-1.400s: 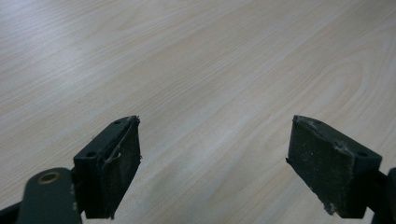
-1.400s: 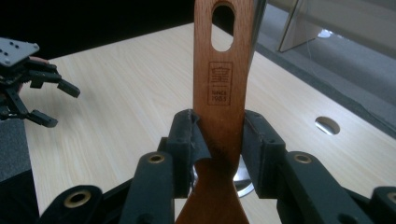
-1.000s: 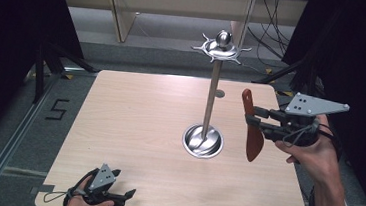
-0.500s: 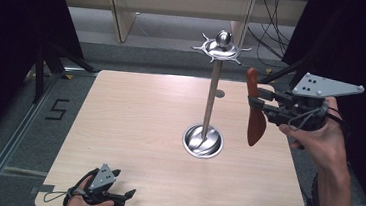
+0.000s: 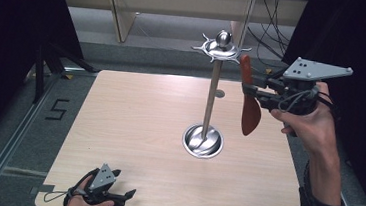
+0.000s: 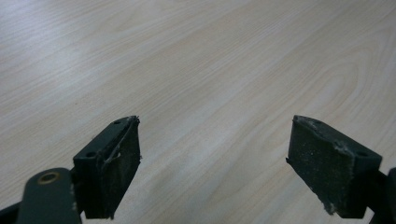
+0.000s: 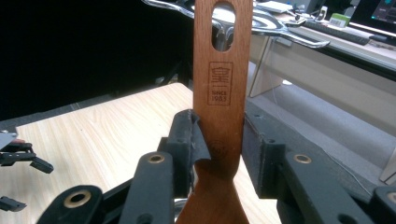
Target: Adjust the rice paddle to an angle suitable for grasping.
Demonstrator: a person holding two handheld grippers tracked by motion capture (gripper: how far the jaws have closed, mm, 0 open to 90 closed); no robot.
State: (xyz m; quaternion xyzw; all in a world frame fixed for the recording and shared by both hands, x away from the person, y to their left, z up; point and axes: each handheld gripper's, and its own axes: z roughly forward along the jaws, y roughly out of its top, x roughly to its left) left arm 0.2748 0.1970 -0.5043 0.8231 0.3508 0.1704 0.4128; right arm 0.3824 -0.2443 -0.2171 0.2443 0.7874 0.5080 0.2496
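A wooden spatula [image 5: 249, 105] hangs blade-down in my right gripper [image 5: 250, 89], which is shut on its handle to the right of a metal utensil stand [image 5: 210, 101]. The handle's top end with its oval hole [image 7: 223, 26] sits just beside the stand's hooked crown [image 5: 221, 48], level with one hook [image 7: 299, 39]. The stand's round base [image 5: 203, 141] rests mid-table. My left gripper [image 5: 122, 194] lies open at the table's front left edge, its pads [image 6: 116, 161] wide apart over bare wood.
The light wooden table [image 5: 134, 119] carries the stand alone. Black curtains flank both sides. Cables [image 5: 267, 35] and a wooden panel [image 5: 123, 12] lie on the floor beyond the far edge. The left gripper [image 7: 18, 156] shows far off in the right gripper view.
My right gripper has lifted the spatula upward and slightly toward the stand's crown, bringing the handle's top up to hook height. The left gripper has stayed put.
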